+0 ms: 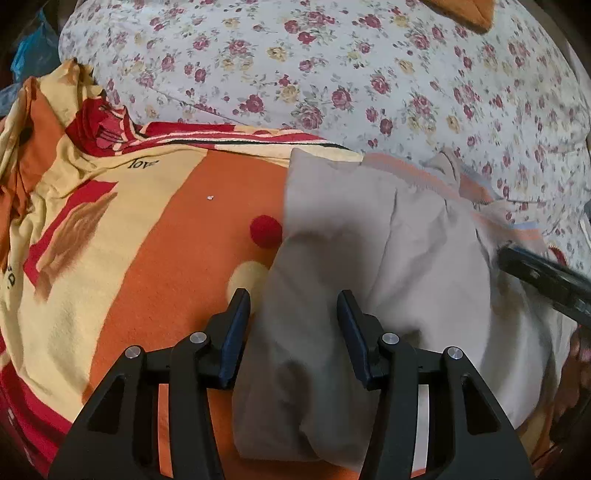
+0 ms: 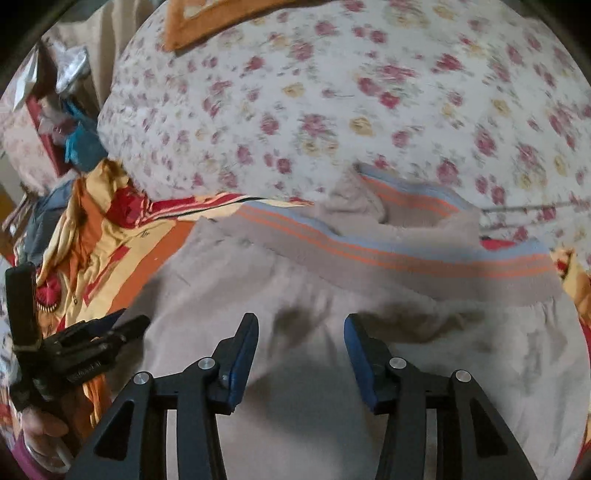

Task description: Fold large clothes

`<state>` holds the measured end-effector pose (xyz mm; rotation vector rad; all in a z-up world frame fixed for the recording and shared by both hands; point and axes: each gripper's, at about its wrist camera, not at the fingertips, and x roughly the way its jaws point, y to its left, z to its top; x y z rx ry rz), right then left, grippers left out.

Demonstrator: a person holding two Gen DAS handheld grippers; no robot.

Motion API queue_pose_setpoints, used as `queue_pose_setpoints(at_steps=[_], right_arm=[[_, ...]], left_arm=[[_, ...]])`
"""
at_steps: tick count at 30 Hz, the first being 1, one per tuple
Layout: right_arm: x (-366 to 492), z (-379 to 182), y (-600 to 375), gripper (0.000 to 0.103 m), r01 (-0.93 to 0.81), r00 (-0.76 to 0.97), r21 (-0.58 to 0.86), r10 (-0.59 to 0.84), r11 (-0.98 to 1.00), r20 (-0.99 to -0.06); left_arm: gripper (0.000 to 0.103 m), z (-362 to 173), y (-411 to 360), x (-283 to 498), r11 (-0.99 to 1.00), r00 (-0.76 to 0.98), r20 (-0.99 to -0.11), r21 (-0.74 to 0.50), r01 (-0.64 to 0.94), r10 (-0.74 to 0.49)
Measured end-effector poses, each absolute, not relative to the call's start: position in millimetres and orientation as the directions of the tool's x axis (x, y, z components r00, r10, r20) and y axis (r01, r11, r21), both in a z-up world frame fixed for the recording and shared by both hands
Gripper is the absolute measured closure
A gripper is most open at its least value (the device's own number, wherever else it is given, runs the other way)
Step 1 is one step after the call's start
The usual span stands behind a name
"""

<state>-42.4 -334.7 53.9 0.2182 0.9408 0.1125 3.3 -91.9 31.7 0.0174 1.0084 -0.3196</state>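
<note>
A beige garment (image 1: 388,258) with an orange and blue striped ribbed band (image 2: 424,254) lies partly folded on an orange, yellow and red blanket (image 1: 147,240). My left gripper (image 1: 293,299) is open and empty, hovering over the garment's left edge. My right gripper (image 2: 301,325) is open and empty above the garment's middle, just below the band. The right gripper also shows at the right edge of the left wrist view (image 1: 543,277). The left gripper shows at the left edge of the right wrist view (image 2: 85,347).
A white floral sheet (image 1: 332,74) covers the bed beyond the blanket. An orange cloth (image 2: 207,26) lies at the far top. Clutter of bags and fabric (image 2: 70,122) sits off the bed's left side.
</note>
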Motion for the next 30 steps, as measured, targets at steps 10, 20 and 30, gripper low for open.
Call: queue_pose_setpoints(at_steps=[10,20,30], right_arm=[[25.8,15.2,-293.6,0.057,0.011,0.520,0.091,0.072,0.996,-0.851],[3.8,37.0,-302.1,0.055,-0.005,0.564,0.142,0.120,0.990,-0.817],[-96.2,45.9,-374.0,0.054,0.118,0.602,0.086,-0.002,0.989,-0.798]], left_arm=[[0.052,25.5,-89.5,10.7,0.948,0.483,-0.833,-0.144,0.284,-0.271],[0.044,22.6,-86.9,12.6,0.948,0.466,-0.839,-0.171,0.267,-0.282],[0.039,19.9,-83.5,11.6,0.946,0.458,-0.837,-0.197,0.256,-0.298]])
